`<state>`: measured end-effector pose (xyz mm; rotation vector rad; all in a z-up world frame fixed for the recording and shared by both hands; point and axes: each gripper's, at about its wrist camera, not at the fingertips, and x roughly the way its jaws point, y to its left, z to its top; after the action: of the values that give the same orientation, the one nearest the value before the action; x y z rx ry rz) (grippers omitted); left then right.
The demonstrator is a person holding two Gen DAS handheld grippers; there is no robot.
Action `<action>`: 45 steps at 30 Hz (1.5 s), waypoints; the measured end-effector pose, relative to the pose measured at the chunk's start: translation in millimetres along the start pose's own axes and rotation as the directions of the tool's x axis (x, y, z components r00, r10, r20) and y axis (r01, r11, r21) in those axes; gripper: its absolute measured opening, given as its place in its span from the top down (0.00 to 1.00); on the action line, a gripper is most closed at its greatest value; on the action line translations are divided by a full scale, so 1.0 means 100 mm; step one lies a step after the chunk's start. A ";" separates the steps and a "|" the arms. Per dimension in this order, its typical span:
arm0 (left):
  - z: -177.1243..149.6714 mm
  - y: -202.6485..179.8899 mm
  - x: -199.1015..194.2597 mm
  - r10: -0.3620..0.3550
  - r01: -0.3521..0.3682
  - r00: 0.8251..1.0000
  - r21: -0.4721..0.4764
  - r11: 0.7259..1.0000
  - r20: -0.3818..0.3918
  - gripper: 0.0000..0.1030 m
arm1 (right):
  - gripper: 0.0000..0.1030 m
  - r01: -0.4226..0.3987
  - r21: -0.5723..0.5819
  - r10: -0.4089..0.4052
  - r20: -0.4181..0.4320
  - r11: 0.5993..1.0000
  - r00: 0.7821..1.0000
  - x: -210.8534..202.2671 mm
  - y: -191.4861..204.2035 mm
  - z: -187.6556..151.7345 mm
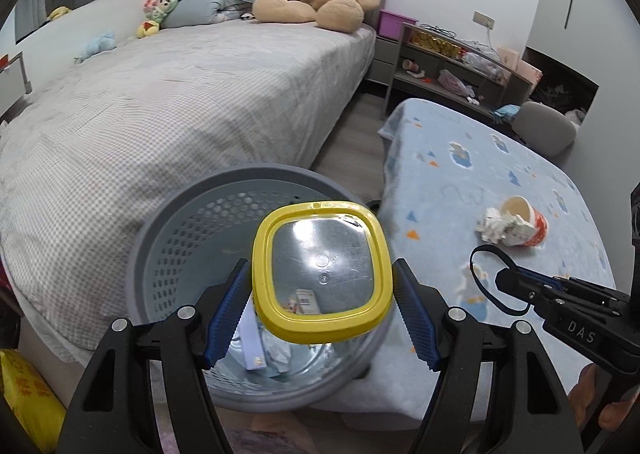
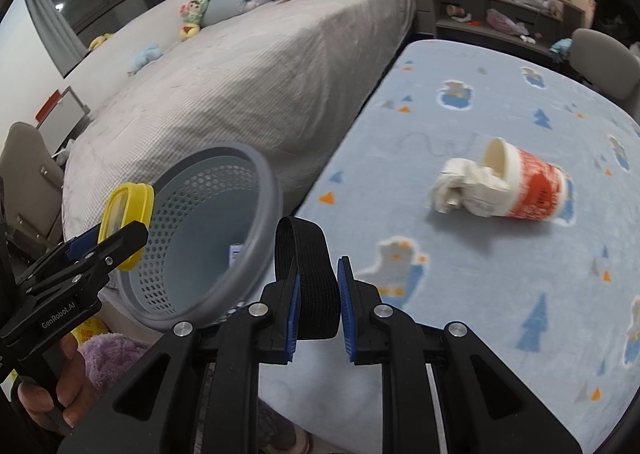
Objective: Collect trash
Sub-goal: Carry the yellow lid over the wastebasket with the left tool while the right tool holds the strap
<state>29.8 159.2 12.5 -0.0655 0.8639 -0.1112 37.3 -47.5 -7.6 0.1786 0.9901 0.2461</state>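
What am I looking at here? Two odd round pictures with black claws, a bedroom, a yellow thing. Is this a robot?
No robot: a person carries a two-finger gripper in each hand, each with a wide-angle camera looking out along its fingers. That is why both pictures look bulged and show black claws at the bottom.

In the left hand's picture, the left gripper clamps a clear container with a yellow lid, held above a grey perforated basket with some scraps inside.

In the right hand's picture, the right gripper is shut on a black strap.

On the blue patterned blanket lies a tipped red and white paper cup with crumpled white paper at its mouth, probably trash waiting to be collected.
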 end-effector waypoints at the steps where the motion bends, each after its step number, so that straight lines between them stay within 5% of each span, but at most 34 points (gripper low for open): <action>1: 0.01 0.06 0.00 0.008 -0.008 1.000 -0.005 1.000 0.002 0.33 | 0.83 -0.010 -0.008 0.010 -0.004 1.000 1.000 0.04 0.05 0.02; 20: 0.15 0.67 0.27 0.080 -0.081 0.996 -0.048 0.996 -0.027 0.33 | 0.82 -0.107 -0.101 0.102 -0.052 0.989 0.993 0.61 0.79 0.30; 45: 0.13 0.82 0.46 0.122 -0.125 0.991 -0.081 0.989 -0.047 0.33 | 0.80 -0.098 -0.157 0.093 -0.042 0.983 0.995 0.87 0.99 0.47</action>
<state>75.4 235.2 -22.6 -0.0883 0.9123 0.0400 110.3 70.6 -26.4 0.0763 0.9930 0.4161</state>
